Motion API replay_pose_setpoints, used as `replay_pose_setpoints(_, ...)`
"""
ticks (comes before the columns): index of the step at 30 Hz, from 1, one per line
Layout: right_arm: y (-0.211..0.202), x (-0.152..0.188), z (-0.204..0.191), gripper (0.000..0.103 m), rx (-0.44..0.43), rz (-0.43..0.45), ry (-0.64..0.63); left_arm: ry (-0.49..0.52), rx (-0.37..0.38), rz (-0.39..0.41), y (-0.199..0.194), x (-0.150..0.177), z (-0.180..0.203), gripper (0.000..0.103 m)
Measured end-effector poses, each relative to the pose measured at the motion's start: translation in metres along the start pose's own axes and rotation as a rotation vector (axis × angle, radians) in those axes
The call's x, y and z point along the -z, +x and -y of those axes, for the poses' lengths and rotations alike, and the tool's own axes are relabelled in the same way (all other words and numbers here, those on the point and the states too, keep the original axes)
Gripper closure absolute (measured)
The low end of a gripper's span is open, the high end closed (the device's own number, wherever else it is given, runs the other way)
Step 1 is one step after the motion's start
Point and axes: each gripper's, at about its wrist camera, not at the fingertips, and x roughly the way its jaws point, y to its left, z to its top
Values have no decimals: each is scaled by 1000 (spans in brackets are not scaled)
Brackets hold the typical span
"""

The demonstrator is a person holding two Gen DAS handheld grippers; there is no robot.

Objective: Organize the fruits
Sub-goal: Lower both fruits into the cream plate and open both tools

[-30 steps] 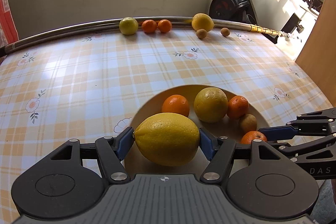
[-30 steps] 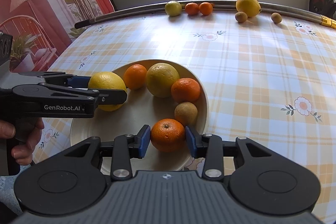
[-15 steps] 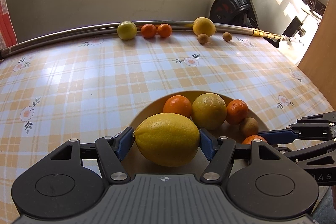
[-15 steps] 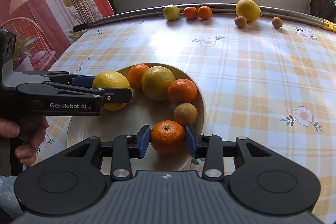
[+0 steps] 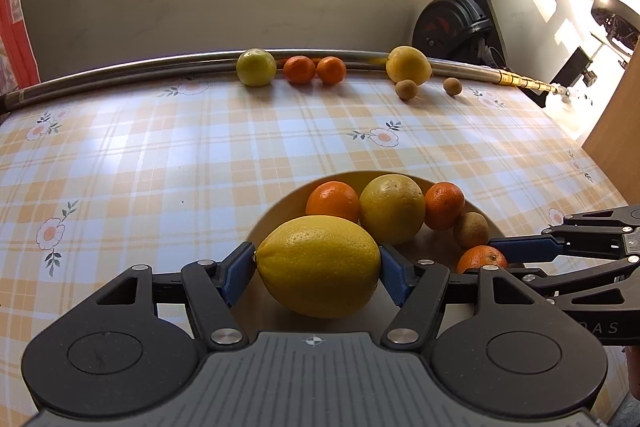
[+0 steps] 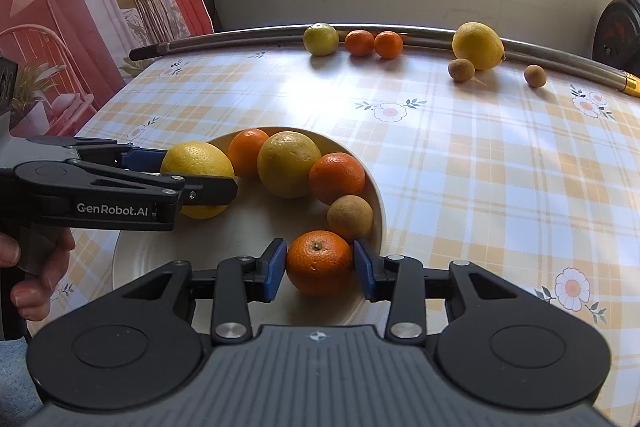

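A cream plate (image 6: 168, 259) (image 5: 280, 203) on the checked tablecloth holds several fruits. My left gripper (image 5: 318, 267) is shut on a big yellow lemon (image 5: 318, 265) (image 6: 196, 159) over the plate's near left part. My right gripper (image 6: 320, 263) is shut on an orange (image 6: 319, 262) (image 5: 480, 258) at the plate's near right rim. Between them on the plate lie a yellow-green citrus (image 6: 289, 163), two more oranges (image 6: 247, 151) (image 6: 337, 177) and a small brown fruit (image 6: 349, 218).
Along the far edge, against a metal pole (image 5: 120, 75), lie a green lime (image 5: 256, 67), two small oranges (image 5: 299, 69) (image 5: 331, 69), a lemon (image 5: 408, 65) and two small brown fruits (image 5: 406, 89) (image 5: 452, 85). An exercise bike (image 5: 460, 27) stands behind the table.
Both grippers have drawn back and risen a little with their fruits still held; the plate and far fruits now appear slightly farther off.
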Motion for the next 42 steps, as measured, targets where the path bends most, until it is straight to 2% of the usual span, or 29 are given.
replay_pose_setpoints(9,-1,1,-1,63,1,-9,-10,-8,-2,-12,-7,4,-1,34)
replay_pose_setpoints(22,-15,3,-6,62,8,16,-11,12,-9,25,-30,7,3,33)
replay_pose_setpoints(35,-40,-5,-5,62,21,93,-4,13,11,39,-46,3,4,33)
replay_pose_setpoints(42,-59,-18,6,62,34,162,22,1,17,84,-71,-9,-5,33)
